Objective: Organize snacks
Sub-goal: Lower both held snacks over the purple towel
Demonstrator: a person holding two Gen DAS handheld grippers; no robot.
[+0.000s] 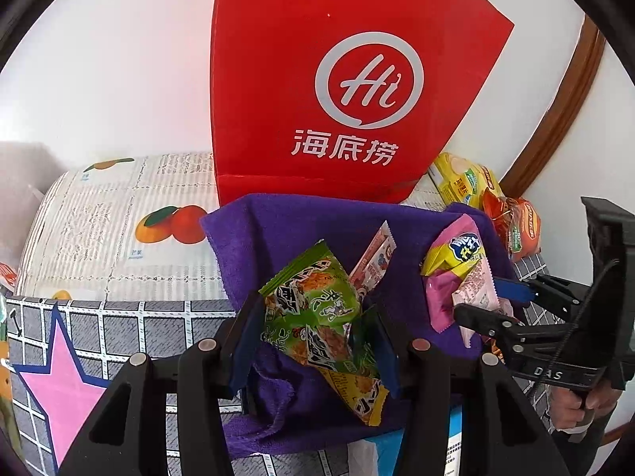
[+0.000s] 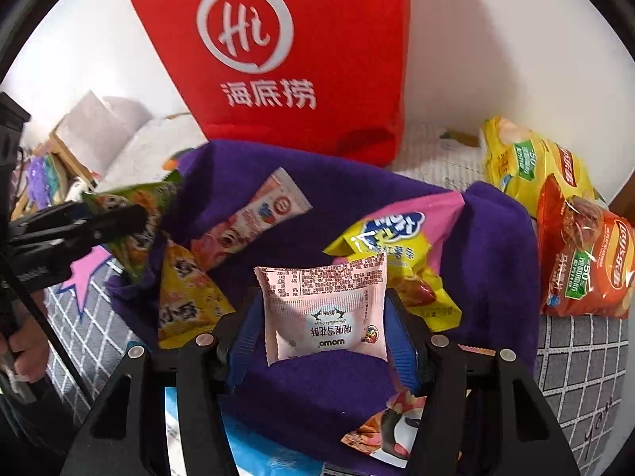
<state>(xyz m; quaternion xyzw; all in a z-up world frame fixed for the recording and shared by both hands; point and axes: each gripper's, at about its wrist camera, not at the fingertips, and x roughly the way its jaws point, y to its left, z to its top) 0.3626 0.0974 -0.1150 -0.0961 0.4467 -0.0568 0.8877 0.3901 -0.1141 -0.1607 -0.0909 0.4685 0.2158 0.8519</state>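
Note:
A purple cloth (image 1: 278,230) (image 2: 496,246) lies on the table with several snack packets on it. My left gripper (image 1: 313,341) is shut on a green snack packet (image 1: 313,309), pinched between its blue pads just above the cloth. In the right wrist view, that gripper (image 2: 119,218) enters from the left with the green packet (image 2: 139,206). My right gripper (image 2: 323,329) is shut on a pale pink packet (image 2: 325,313) above the cloth. The left wrist view shows it (image 1: 496,301) at the right, holding that pink packet (image 1: 476,297).
A tall red paper bag (image 1: 337,79) (image 2: 278,59) stands behind the cloth against the white wall. On the cloth lie a long pink-white packet (image 2: 250,218), a yellow-pink packet (image 2: 397,246) and a yellow packet (image 2: 186,301). Yellow (image 2: 524,158) and orange (image 2: 583,254) crisp bags lie right.

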